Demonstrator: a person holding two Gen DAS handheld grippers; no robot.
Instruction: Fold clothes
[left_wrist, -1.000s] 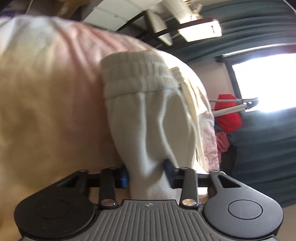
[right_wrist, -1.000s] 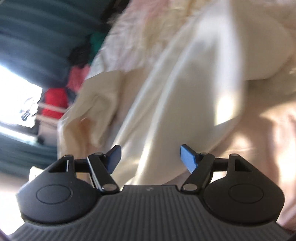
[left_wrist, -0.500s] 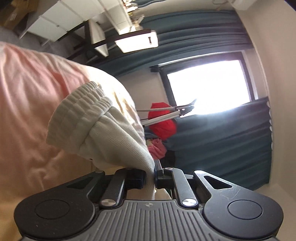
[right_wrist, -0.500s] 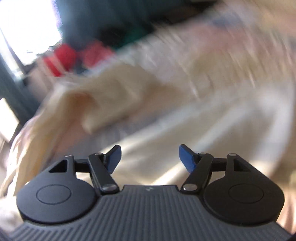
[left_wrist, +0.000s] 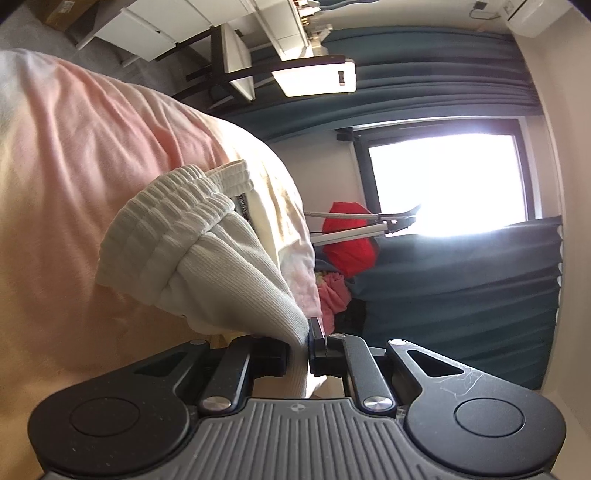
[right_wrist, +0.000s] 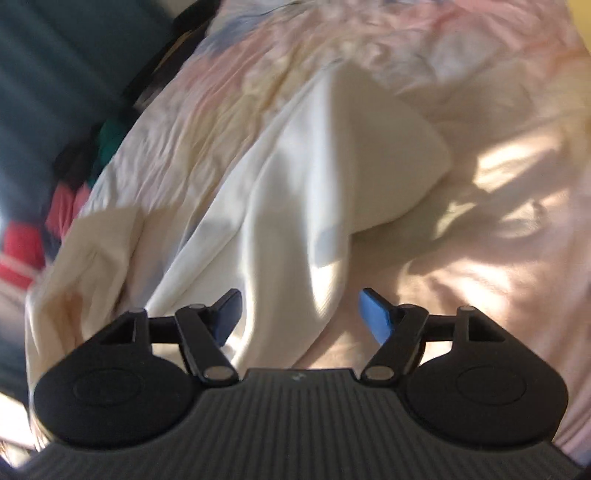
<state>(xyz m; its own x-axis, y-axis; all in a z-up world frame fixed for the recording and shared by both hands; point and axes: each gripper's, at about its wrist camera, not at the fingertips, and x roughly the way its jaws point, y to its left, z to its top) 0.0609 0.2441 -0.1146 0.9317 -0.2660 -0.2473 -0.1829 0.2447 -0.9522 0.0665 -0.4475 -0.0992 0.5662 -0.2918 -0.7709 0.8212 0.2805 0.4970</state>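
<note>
Jaws: the left gripper (left_wrist: 308, 349) is pinched on the white garment (left_wrist: 207, 266); the right gripper (right_wrist: 299, 314) is spread, holding nothing, above its far length. The garment lies rumpled on the pink sheet (left_wrist: 74, 155), ribbed waistband (left_wrist: 166, 218) bunched. Judged stage: early; no fold is visible, and spreading flat and folding remain.

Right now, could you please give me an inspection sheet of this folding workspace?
Surface: pink bedsheet, wrinkled, sunlit patches.
Job's things: white ribbed garment, elastic waistband bunched; cream cloth lying across the sheet.
Clutter: red and pink clothes beyond the bed.
Grippers: left tool shut on the white ribbed garment; right tool open over the cream cloth, holding nothing.
Cables: nothing seen.
Surroundings: bright window, teal curtains, white drawers.
</note>
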